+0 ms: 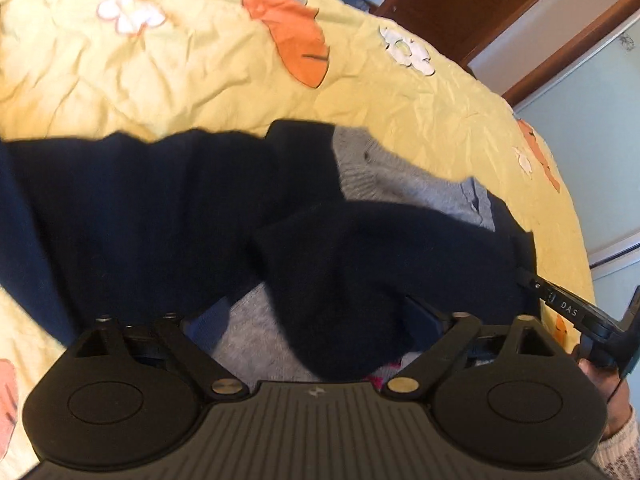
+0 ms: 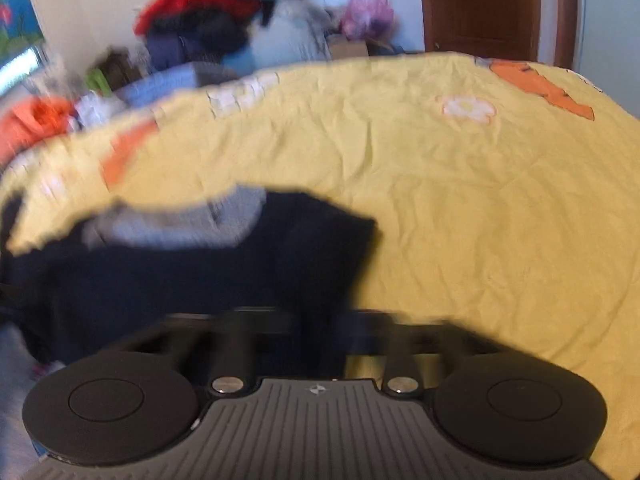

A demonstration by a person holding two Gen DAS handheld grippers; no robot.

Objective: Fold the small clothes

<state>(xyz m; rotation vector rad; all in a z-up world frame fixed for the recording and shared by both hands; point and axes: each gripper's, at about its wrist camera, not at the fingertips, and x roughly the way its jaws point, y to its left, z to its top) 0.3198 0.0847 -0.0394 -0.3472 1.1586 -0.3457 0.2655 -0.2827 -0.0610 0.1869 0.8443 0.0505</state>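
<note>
Nearest you, left gripper (image 1: 320,320): jaws spread wide, a navy sleeve draped between, unpinched. Navy-and-grey garment (image 1: 160,208) lies on the yellow bedspread (image 1: 200,80), sleeves partly folded in; body fold prob. still left. Right gripper (image 2: 316,320), blurred, jaws nearly together at garment's edge; can't tell if cloth's caught. Only right view shows clothes pile (image 2: 200,4).

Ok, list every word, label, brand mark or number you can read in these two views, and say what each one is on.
"DAS" on the side of the right gripper, seen at the right edge of the left wrist view.
A small emblem with no letters on the ribbed grey body of the left gripper; the same in the right wrist view.
Nothing readable on the navy garment or the yellow bedspread. The right wrist view is blurred, no text shows.
</note>
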